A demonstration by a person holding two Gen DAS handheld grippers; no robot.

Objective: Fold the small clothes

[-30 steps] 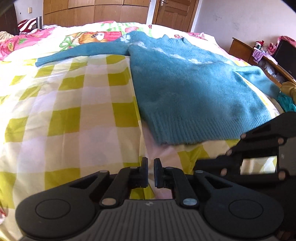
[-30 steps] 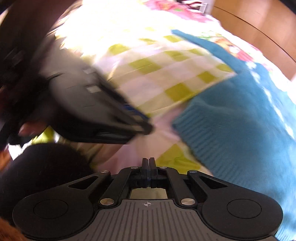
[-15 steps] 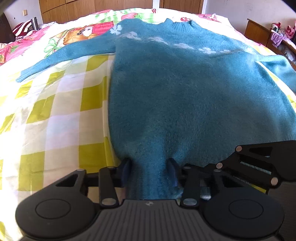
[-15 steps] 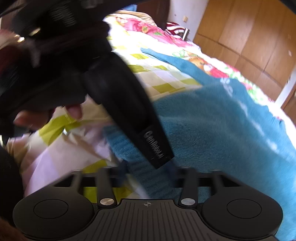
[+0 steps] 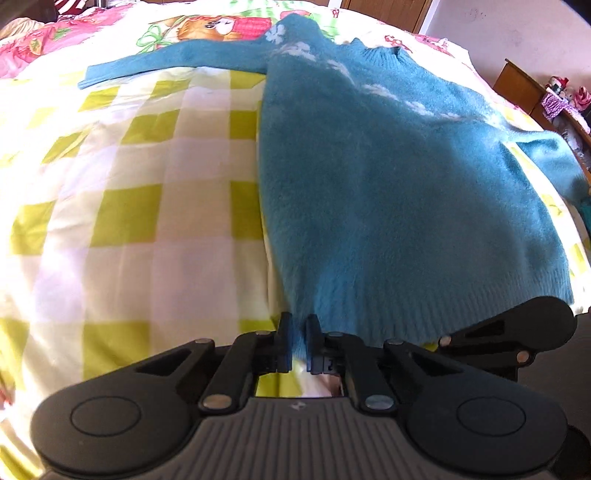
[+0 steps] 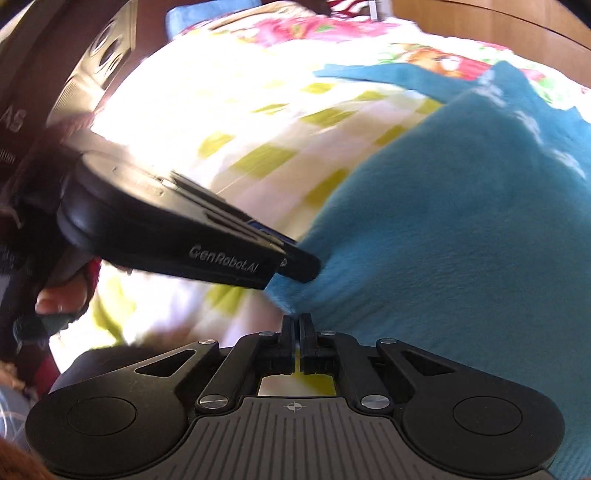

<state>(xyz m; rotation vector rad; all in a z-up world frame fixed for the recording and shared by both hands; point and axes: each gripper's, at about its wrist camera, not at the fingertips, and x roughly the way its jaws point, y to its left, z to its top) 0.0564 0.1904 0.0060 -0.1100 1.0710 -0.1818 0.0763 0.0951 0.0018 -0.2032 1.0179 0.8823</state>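
A teal knit sweater (image 5: 388,184) with white flowers lies flat on the yellow-checked bedspread (image 5: 129,221), one sleeve (image 5: 177,59) stretched left. My left gripper (image 5: 297,332) is shut on the sweater's hem at its near left corner. My right gripper (image 6: 297,325) is shut on the hem of the sweater (image 6: 461,221) just beside the left gripper, whose black body (image 6: 184,236) shows in the right wrist view. The right gripper's body (image 5: 517,332) shows at the lower right of the left wrist view.
The bed has cartoon-print bedding (image 5: 207,26) at its far end. A wooden side cabinet (image 5: 524,88) with small items stands at the right. Wooden wardrobes (image 6: 498,18) stand behind the bed. The person's hand (image 6: 59,295) holds the left gripper.
Both grippers were shut and empty short of the hem, opened around it half a second ago, and have now shut on it. The near hem is bunched and slightly lifted.
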